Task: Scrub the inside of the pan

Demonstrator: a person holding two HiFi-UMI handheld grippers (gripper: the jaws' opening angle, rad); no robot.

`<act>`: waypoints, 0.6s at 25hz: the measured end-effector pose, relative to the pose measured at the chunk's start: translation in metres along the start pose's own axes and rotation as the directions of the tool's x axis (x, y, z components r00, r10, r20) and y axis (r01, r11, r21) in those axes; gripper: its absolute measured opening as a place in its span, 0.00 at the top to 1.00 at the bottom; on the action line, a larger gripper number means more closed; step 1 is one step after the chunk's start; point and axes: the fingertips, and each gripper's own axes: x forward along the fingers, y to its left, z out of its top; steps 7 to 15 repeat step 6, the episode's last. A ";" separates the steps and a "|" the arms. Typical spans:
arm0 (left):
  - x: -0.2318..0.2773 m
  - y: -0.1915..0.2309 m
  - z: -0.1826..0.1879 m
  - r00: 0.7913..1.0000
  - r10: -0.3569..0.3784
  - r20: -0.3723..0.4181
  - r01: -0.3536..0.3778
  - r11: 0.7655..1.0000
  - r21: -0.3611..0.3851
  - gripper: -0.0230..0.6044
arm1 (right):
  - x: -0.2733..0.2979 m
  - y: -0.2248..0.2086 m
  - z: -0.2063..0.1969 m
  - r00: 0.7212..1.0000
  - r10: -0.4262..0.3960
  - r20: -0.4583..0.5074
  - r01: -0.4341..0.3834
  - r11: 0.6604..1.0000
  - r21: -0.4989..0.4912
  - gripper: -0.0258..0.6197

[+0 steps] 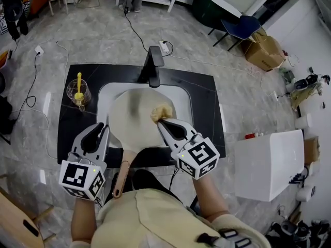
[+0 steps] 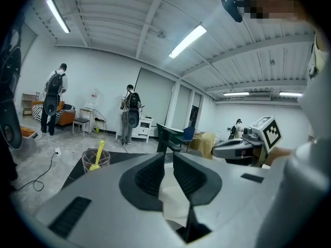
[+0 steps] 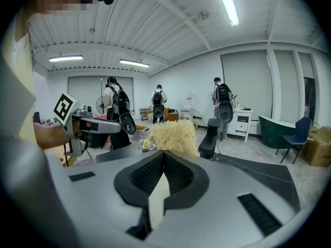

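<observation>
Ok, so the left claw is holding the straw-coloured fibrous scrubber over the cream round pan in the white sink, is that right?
Not quite: it is the right claw, not the left, that holds the straw-coloured fibrous scrubber over the cream round pan in the white sink. The right gripper view shows the scrubber pinched at its claw tips.

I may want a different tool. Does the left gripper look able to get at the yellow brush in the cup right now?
Probably not yet: the left gripper seems clamped on the rim of the pan. Once it lets go, the way across the counter to the yellow brush looks free.
</observation>
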 end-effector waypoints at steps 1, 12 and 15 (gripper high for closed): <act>0.000 -0.001 0.000 1.000 -0.001 -0.003 0.001 1.000 0.001 0.87 | 0.000 0.000 0.001 1.000 -0.001 0.003 0.001 1.000 0.000 0.93; 0.000 -0.003 0.000 1.000 -0.006 -0.021 0.006 1.000 -0.004 0.87 | 0.000 0.000 0.004 1.000 -0.003 0.016 0.003 1.000 0.008 0.93; 0.000 -0.003 0.000 1.000 -0.006 -0.021 0.006 1.000 -0.004 0.87 | 0.000 0.000 0.004 1.000 -0.003 0.016 0.003 1.000 0.008 0.93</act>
